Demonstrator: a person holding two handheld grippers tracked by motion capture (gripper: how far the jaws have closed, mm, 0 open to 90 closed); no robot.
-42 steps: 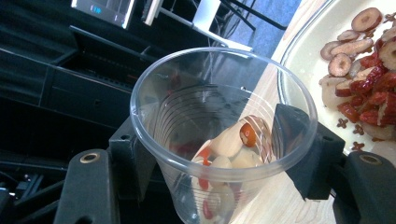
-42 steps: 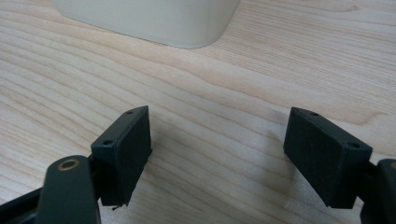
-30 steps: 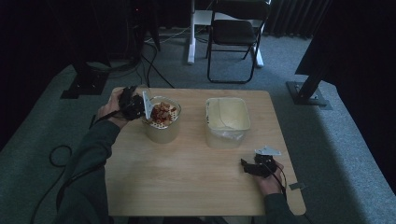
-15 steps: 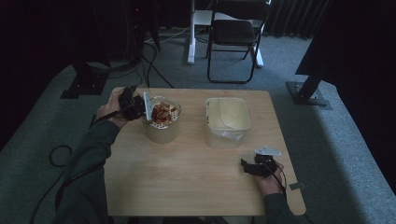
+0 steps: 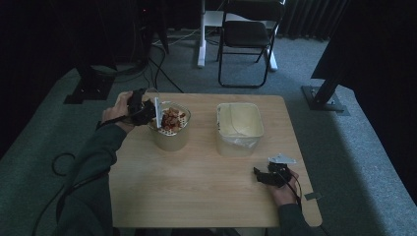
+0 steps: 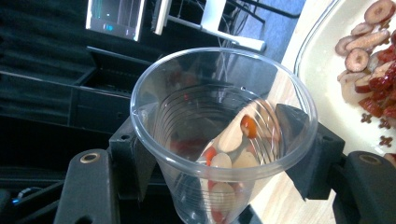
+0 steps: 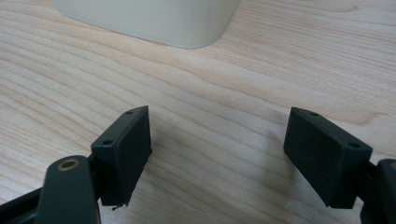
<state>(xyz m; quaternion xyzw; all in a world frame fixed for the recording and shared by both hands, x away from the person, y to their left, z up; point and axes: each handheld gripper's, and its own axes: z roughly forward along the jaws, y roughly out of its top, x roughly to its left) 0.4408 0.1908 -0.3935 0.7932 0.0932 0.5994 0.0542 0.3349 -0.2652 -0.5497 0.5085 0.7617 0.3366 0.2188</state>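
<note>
Right now your left hand-held gripper (image 5: 143,112) is clamped on a clear plastic cup (image 6: 223,135), one black jaw pressed against each side of its wall. You are holding it tilted at the left rim of the cream bucket (image 5: 171,139) on the far left part of the bench (image 5: 196,182). Through the left gripper view you can see a few red and pale fruit slices clinging inside the cup, some low down near its bottom and one orange-red piece higher on the wall. More dried red fruit pieces (image 5: 171,119) lie in the perforated insert at the top of that bucket, just beside the cup's mouth; in the left gripper view they show at the upper right (image 6: 373,56).

Your right hand-held gripper (image 5: 265,176) rests low near the bench's near right edge, well apart from the cup. Its jaws stand wide apart with nothing between them but bare wood, as the right gripper view shows (image 7: 217,156). Beyond it stands the second cream bucket (image 5: 239,129), holding no fruit that you can see; its lower corner shows at the top of the right gripper view.
</note>
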